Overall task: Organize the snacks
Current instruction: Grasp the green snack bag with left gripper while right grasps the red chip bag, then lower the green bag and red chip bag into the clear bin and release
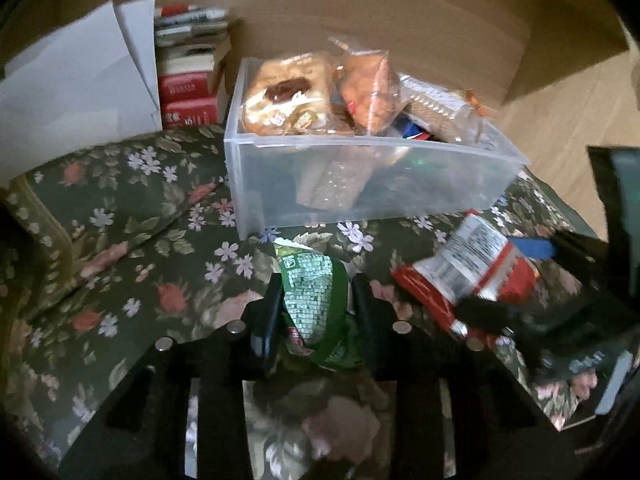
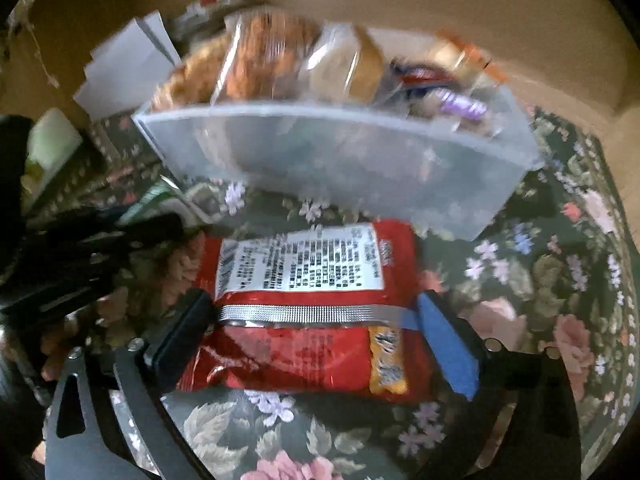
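My left gripper [image 1: 316,300] is shut on a green snack packet [image 1: 310,296] held above the floral cloth. My right gripper [image 2: 316,308] is shut on a red snack bag [image 2: 308,304] with a white label, gripped across its width. The red bag also shows in the left wrist view [image 1: 468,272], to the right of the green packet. A clear plastic bin [image 1: 360,176] stands just beyond both grippers, filled with wrapped pastries and other snacks. It also shows in the right wrist view [image 2: 340,152].
A floral cloth [image 1: 120,240] covers the surface. White boxes [image 1: 80,80] and a stack of red and white packs [image 1: 188,80] stand to the left behind the bin. A brown cardboard wall [image 1: 400,8] runs behind.
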The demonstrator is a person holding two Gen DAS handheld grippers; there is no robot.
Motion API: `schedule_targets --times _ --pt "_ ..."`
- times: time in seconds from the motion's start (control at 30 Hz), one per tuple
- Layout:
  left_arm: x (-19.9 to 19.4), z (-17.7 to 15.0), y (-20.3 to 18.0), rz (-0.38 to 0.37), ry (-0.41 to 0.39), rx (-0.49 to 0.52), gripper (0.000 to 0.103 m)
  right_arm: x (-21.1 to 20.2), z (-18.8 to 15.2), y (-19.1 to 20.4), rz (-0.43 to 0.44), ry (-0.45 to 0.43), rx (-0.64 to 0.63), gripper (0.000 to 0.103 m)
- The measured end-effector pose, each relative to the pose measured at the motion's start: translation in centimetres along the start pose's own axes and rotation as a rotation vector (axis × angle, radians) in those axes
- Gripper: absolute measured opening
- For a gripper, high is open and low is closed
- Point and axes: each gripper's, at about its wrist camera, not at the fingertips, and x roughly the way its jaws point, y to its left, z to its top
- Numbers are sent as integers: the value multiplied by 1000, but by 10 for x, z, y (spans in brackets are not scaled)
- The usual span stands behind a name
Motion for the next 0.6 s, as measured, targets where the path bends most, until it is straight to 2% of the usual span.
schedule_targets --times 0.13,0.2,0.23,0.27,0.33,0.6 --pt "-14 -3 -1 -19 -22 2 32 2 0 4 -12 -14 -8 101" --pt "-17 -2 -2 -25 -32 0 32 0 -2 6 -13 -28 -18 91" --pt "-21 -1 -1 -29 -35 -1 32 -2 -4 8 -24 -36 -29 81" --pt "-25 -4 -1 -29 -40 -3 32 -3 -5 9 -30 -42 -37 75" --pt "-21 0 -1 -33 -45 -5 32 -5 -7 9 -31 -49 -36 69" --pt "-42 12 -12 -43 -112 3 32 -27 -11 -2 -16 -86 4 69"
